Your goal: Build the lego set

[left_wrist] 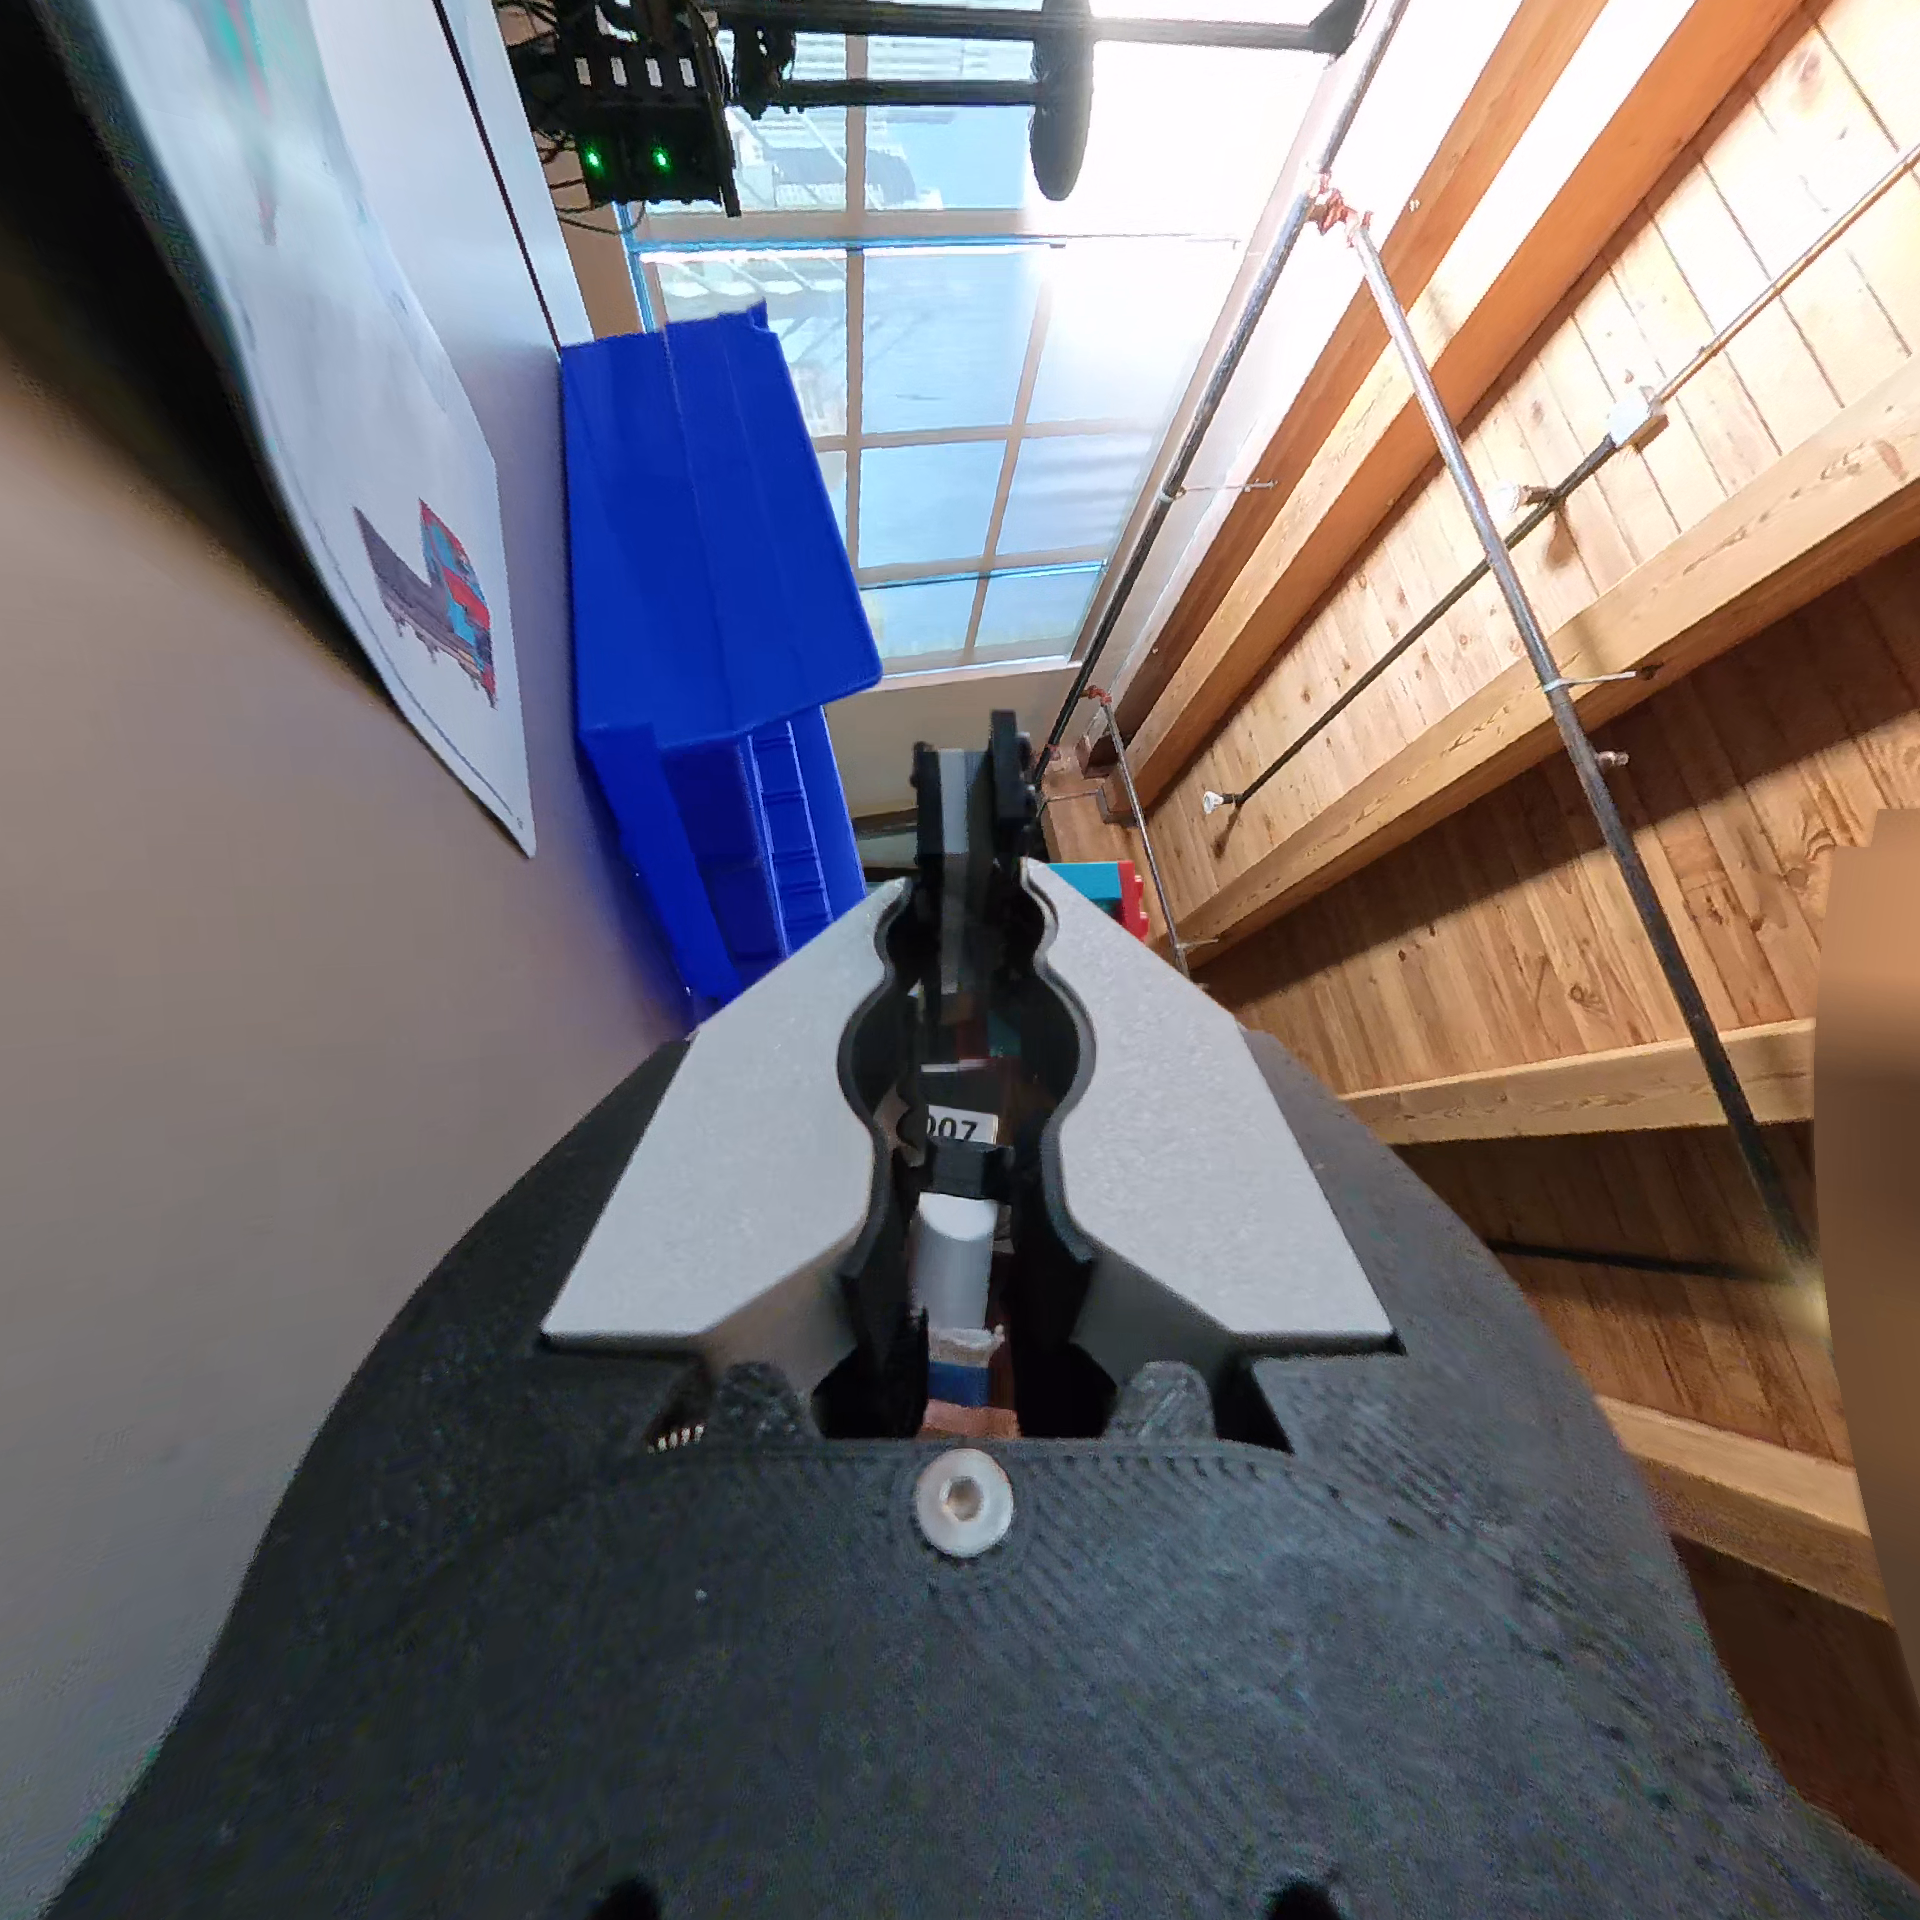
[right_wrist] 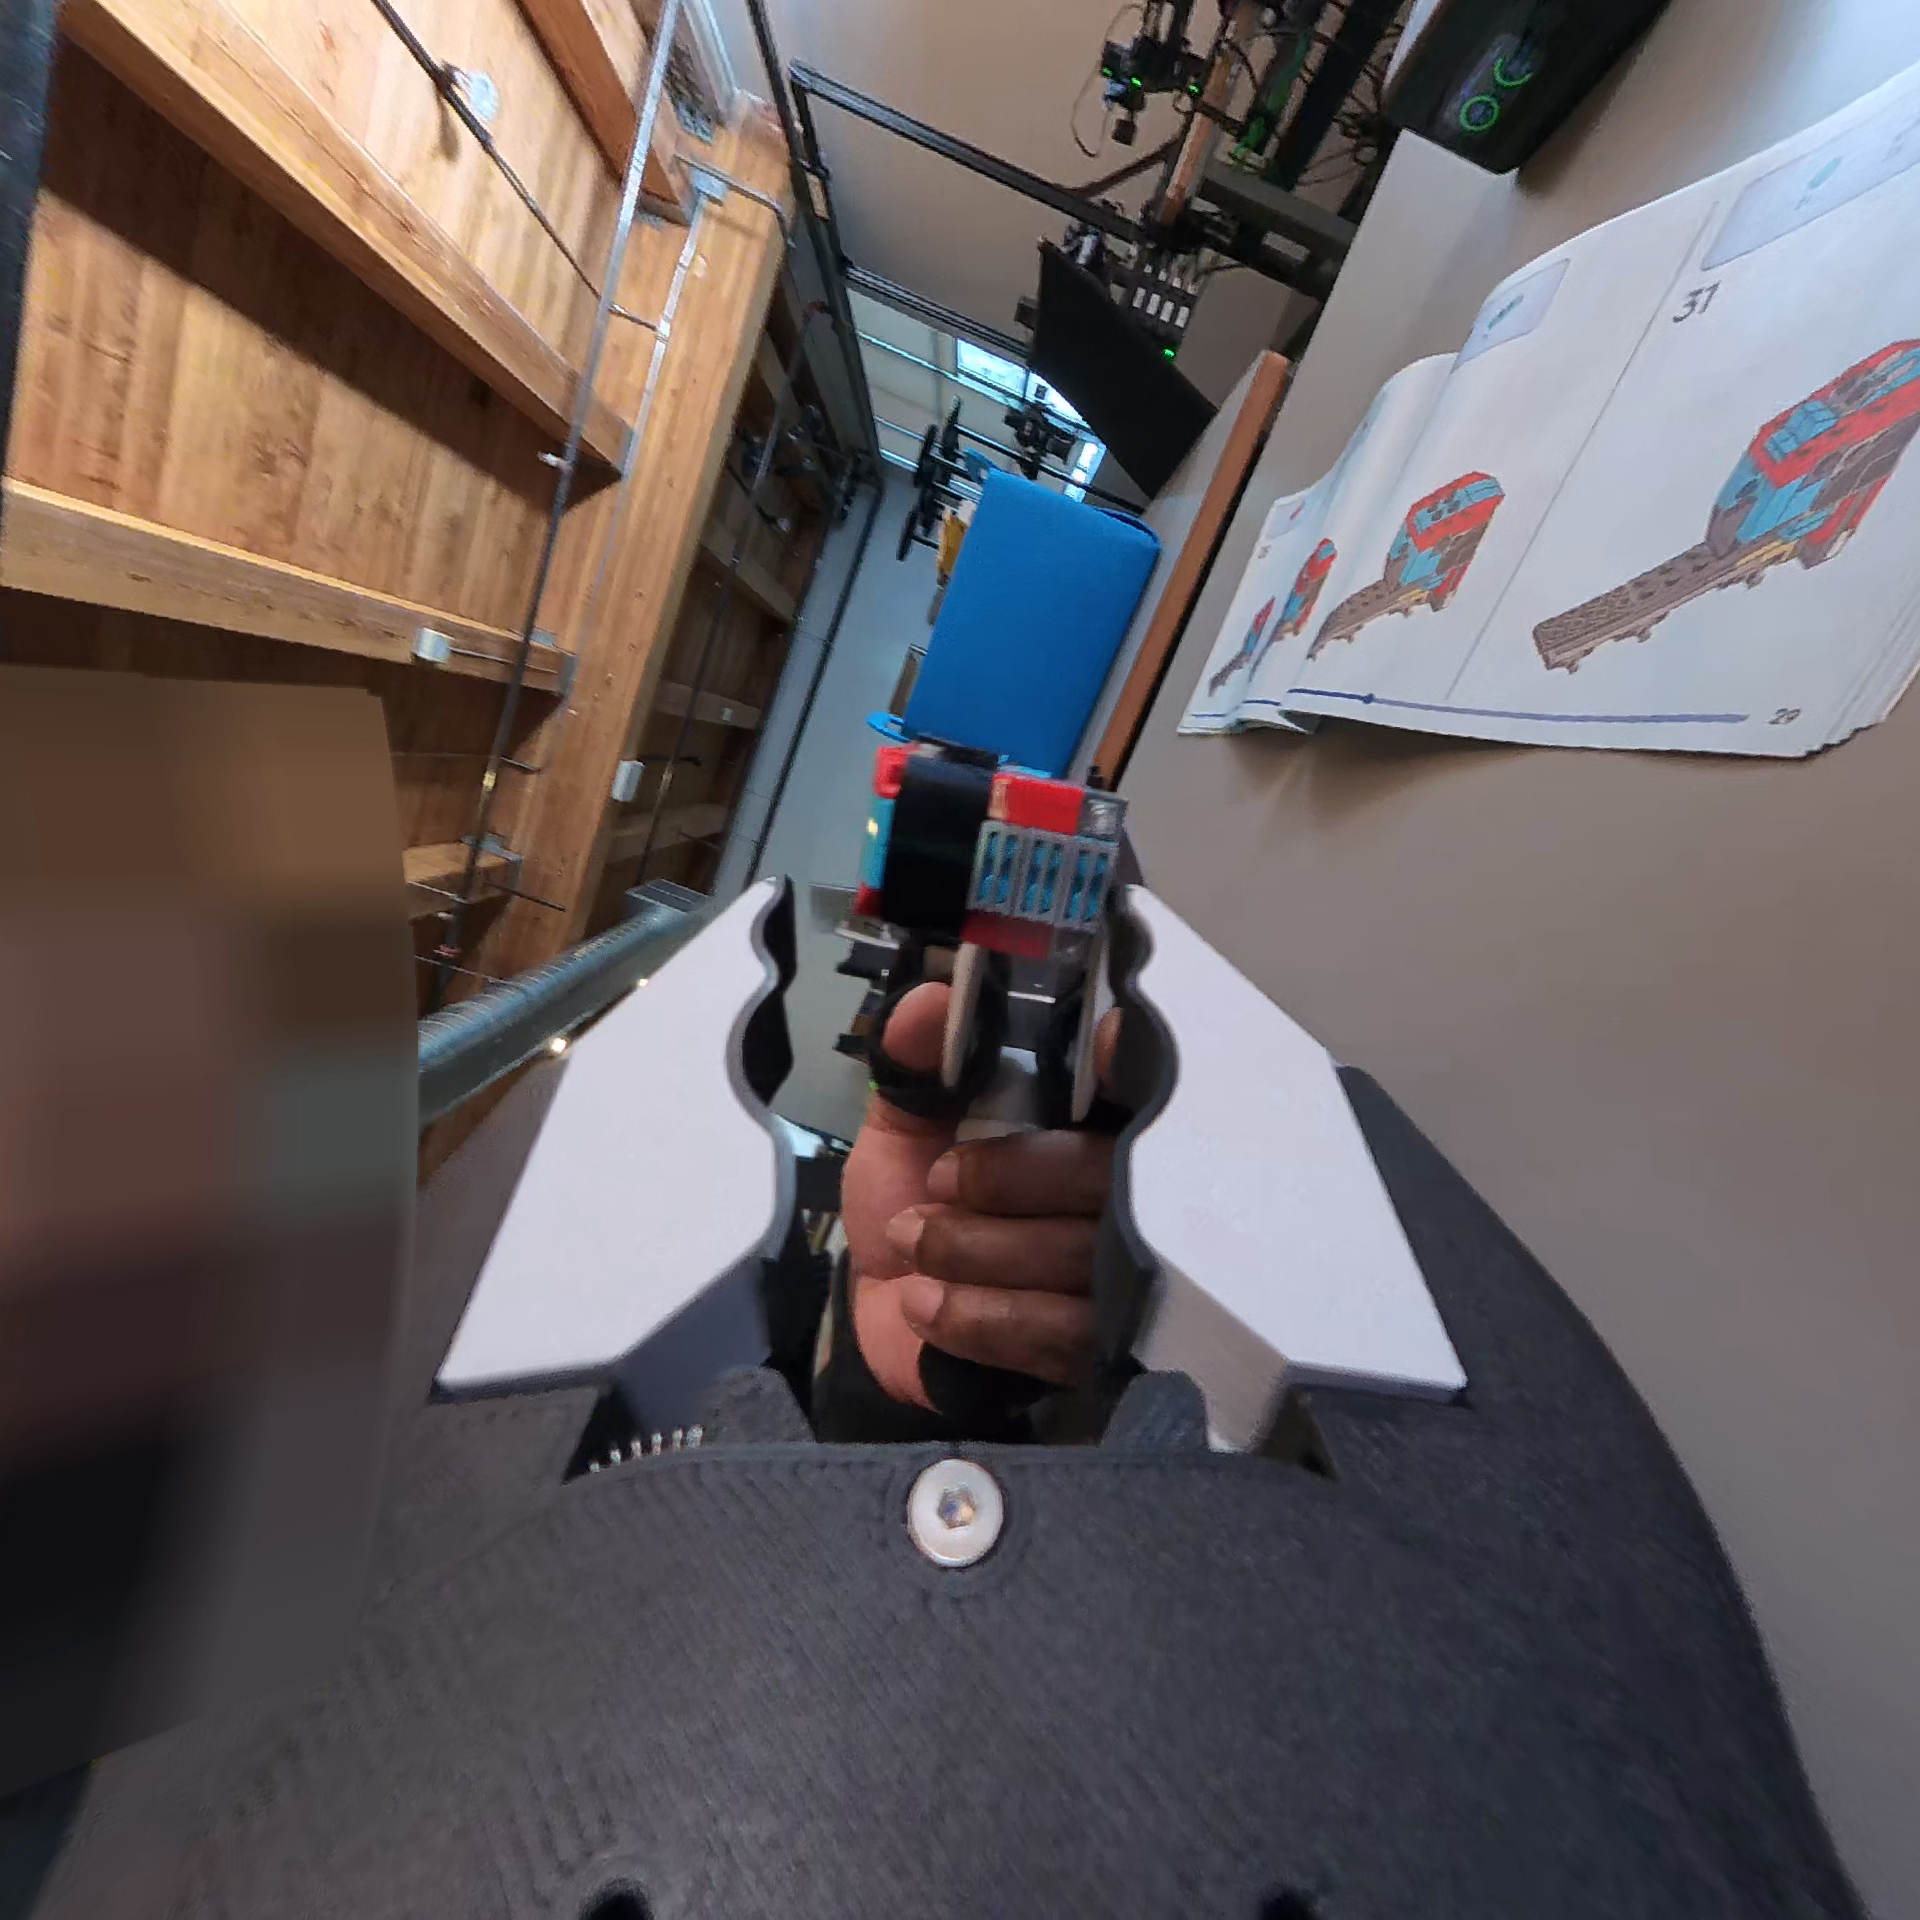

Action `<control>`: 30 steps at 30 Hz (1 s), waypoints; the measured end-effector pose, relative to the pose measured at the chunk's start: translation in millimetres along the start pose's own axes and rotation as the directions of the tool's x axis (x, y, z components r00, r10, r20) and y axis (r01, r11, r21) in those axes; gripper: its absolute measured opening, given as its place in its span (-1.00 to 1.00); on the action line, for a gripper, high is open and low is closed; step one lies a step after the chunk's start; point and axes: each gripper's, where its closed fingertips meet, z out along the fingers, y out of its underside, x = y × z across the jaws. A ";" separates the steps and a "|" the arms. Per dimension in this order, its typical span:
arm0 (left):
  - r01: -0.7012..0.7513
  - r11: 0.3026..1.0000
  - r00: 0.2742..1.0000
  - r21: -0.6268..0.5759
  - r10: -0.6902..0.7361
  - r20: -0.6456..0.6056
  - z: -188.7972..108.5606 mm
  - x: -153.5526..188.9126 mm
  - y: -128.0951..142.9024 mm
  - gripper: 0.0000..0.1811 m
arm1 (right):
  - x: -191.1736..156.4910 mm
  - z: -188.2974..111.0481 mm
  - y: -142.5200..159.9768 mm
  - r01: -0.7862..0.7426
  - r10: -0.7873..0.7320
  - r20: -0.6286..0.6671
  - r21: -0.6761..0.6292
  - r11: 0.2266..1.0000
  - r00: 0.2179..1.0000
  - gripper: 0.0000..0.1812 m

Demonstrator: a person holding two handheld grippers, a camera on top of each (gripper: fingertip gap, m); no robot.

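Observation:
Both views are tilted sideways. The Lego model (right_wrist: 1023,868) is a red, teal and grey block with a black wheel on it. My left gripper (left_wrist: 968,878) is shut on a black and grey part of the model (left_wrist: 971,795). A teal and red corner (left_wrist: 1101,894) shows past its right fingertip. In the right wrist view, the left gripper's thin white fingers (right_wrist: 964,1003) hold the model from below, and a hand (right_wrist: 987,1236) grips its handle. My right gripper (right_wrist: 954,894) is open and empty. Its jaws stand on either side of the model without touching it.
An open instruction booklet (right_wrist: 1558,540) lies on the tan table (right_wrist: 1455,1091); it also shows in the left wrist view (left_wrist: 416,623). Blue plastic bins (left_wrist: 707,623) stand by the window. A blue cushion (right_wrist: 1039,613) is beyond the model. Wooden beams and metal pipes (left_wrist: 1558,727) run overhead. Some 4 cm of space lies between my two pairs of fingers.

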 end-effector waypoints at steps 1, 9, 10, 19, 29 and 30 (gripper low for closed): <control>0.005 1.000 1.000 0.007 -0.005 -0.001 -0.8 -0.5 -1.8 -0.84 | -0.7 -1.0 -1.3 -0.002 0.002 0.005 0.010 1.000 1.000 -0.32; 0.051 0.999 0.998 -0.004 -0.051 -0.046 1.0 3.5 1.7 -0.84 | 0.5 0.2 2.2 0.007 -0.007 -0.014 0.001 1.000 1.000 -0.33; 0.049 0.999 0.998 -0.007 -0.049 -0.047 1.2 3.8 2.3 -0.84 | 0.5 0.7 2.8 0.008 -0.008 -0.017 -0.001 1.000 1.000 -0.35; 0.077 0.997 0.995 -0.009 -0.077 -0.069 1.2 5.0 2.6 -0.84 | 1.3 -4.8 -1.7 0.045 -0.044 -0.028 0.032 0.998 0.999 -0.39; 0.192 0.981 0.972 -0.011 -0.192 -0.137 -0.6 6.3 -0.7 -0.83 | 0.7 -25.5 -32.5 0.626 -0.607 -0.185 0.059 0.778 0.773 -0.39; 0.193 0.981 0.971 -0.011 -0.193 -0.140 -0.8 6.6 -1.2 -0.83 | -1.7 -24.7 -35.7 0.683 -0.666 -0.184 0.048 0.728 0.723 -0.39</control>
